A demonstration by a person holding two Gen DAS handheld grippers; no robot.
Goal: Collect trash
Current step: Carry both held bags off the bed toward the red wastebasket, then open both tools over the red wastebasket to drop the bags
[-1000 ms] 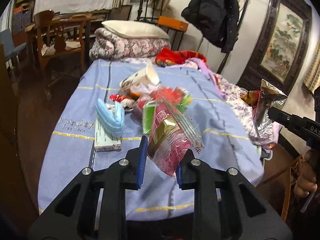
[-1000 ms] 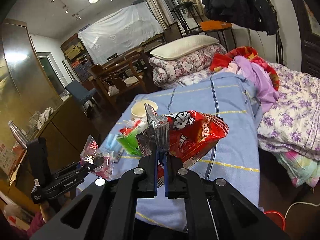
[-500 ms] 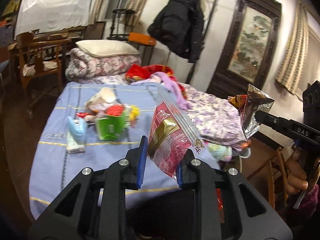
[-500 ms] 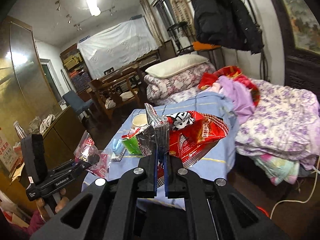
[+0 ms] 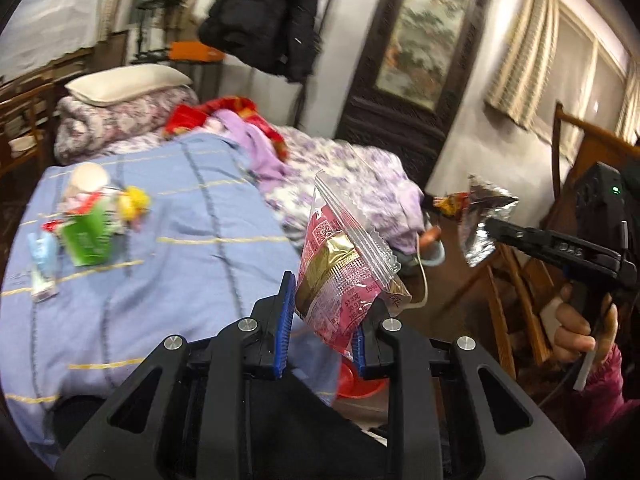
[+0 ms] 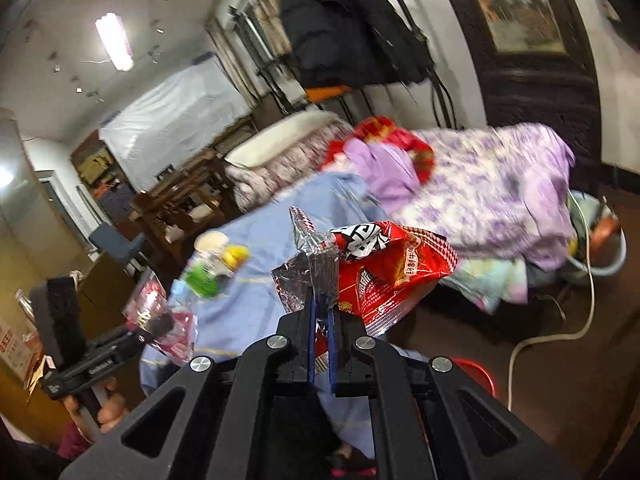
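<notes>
My left gripper (image 5: 320, 320) is shut on a pink and gold snack packet (image 5: 340, 276) with a clear zip top, held up off the bed's right side. My right gripper (image 6: 320, 320) is shut on a red snack bag (image 6: 384, 268) with a silver foil inside. In the left wrist view the right gripper (image 5: 494, 226) and its silvery bag (image 5: 480, 220) hang at the right, with a hand (image 5: 576, 324) on the handle. The left gripper (image 6: 160, 326) and its pink packet (image 6: 160, 312) show low at the left of the right wrist view. More trash (image 5: 92, 220) lies on the blue bedspread (image 5: 180, 264).
A red basin (image 5: 358, 380) sits on the floor just beyond my left gripper; its rim (image 6: 476, 372) shows in the right wrist view. A purple floral quilt (image 6: 492, 196), a white cable (image 6: 548, 336), a pale tub (image 6: 608, 256) and a wooden chair (image 5: 516, 292) stand near.
Both grippers have swung right, away from the bed, each still gripping its packet. The trash pile has slid to the left of both views and the red basin has come into sight.
</notes>
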